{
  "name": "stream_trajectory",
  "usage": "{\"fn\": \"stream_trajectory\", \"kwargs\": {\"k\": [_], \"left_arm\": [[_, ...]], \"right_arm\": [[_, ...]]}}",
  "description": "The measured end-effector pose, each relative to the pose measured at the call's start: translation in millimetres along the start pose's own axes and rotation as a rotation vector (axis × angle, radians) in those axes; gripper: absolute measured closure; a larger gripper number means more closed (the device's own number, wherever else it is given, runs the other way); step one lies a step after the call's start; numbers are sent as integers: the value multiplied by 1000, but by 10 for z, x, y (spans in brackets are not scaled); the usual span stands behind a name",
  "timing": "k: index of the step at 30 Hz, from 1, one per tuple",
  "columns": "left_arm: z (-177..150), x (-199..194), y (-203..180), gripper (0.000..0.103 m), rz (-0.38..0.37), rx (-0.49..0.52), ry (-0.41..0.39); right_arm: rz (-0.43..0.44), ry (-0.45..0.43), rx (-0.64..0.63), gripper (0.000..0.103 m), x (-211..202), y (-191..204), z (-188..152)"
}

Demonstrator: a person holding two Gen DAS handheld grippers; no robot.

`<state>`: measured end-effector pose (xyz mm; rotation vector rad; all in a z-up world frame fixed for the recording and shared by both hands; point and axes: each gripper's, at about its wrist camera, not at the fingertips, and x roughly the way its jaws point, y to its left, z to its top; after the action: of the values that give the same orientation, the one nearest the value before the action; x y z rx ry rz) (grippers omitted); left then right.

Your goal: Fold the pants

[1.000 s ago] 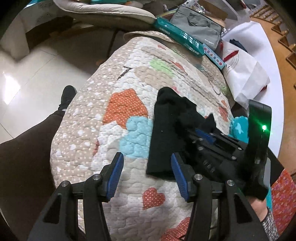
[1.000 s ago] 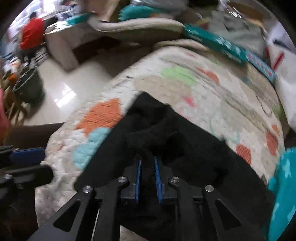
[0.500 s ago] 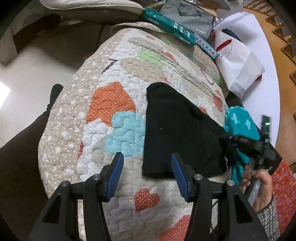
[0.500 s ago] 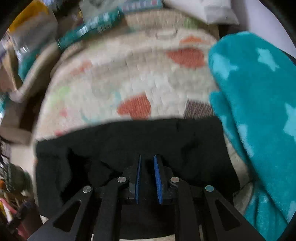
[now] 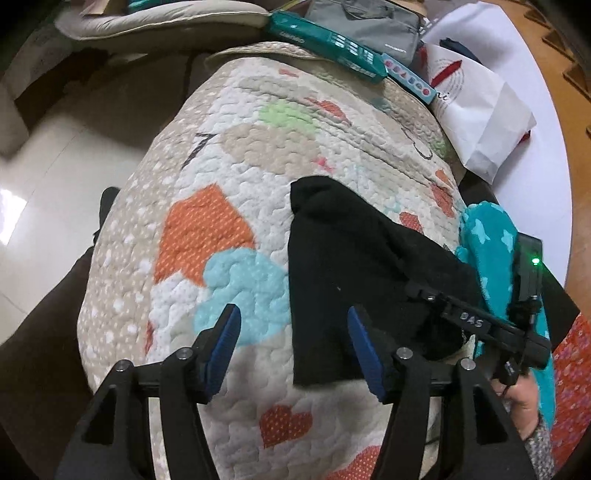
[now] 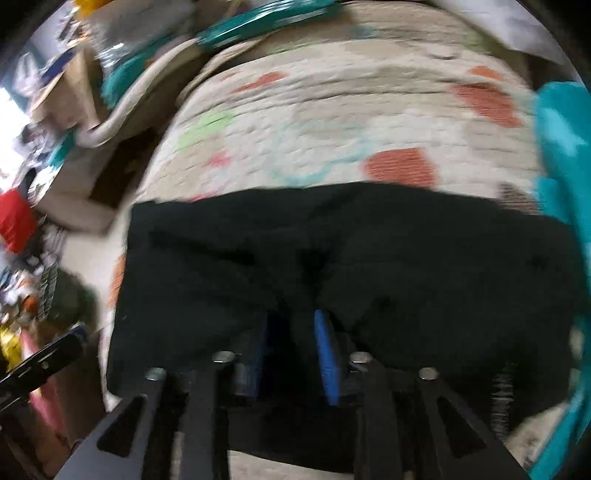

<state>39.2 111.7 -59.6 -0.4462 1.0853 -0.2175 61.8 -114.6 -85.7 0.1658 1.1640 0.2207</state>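
Blue-padded jaws of the left gripper (image 5: 293, 343) stand apart and are opening wider, nothing between them; they hang over the quilted cover (image 5: 229, 206), with the right pad just over the near corner of the pants (image 5: 354, 266). In its own view the right gripper (image 6: 291, 354) is letting go: its jaws are opening over a pinched ridge of black cloth, which lies between the pads but no longer looks squeezed, though blur makes contact hard to judge. A hand (image 5: 524, 398) holds that tool at the right edge.

One pair of pants lies on the cover as a compact dark rectangle, its long edges fairly straight, so I judge the fold mostly made and just laid down. What seems left is freeing the cloth, flattening the puckered middle, and perhaps one more fold.

Beside the pants on the right sits one teal star-printed cloth (image 5: 491, 243), touching its edge. Farther off lie one long teal box (image 5: 325, 40), one grey bag (image 5: 365, 22) and one white paper bag (image 5: 480, 110).
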Motion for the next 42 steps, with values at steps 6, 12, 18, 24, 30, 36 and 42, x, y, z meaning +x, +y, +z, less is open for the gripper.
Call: {"fn": "stream_trajectory", "kwargs": {"k": [6,12,18,24,30,36,42], "left_arm": [[-83,355,-7,42,-49,-62,55],[-317,544,-237,43,-72,7,29],[-380,557,-244,80,-41,60,-2],[-401,512,-164,84,-65,47,-16],[-298,380,129,86,-94,-41,-33],[-274,240,465,86,-52,-141,-25],[-333,-57,546,77,-47,-122,-32]], "right_arm": [[-16,-132,-102,47,-340,152,161],[168,-88,-294,45,-246,794,625],[148,142,-463,41,577,1495,877],[28,229,-591,81,926,1767,770],[53,218,-543,88,940,1872,1010],[158,167,-534,99,979,2322,1107],[164,54,-421,91,545,2079,1244]]}}
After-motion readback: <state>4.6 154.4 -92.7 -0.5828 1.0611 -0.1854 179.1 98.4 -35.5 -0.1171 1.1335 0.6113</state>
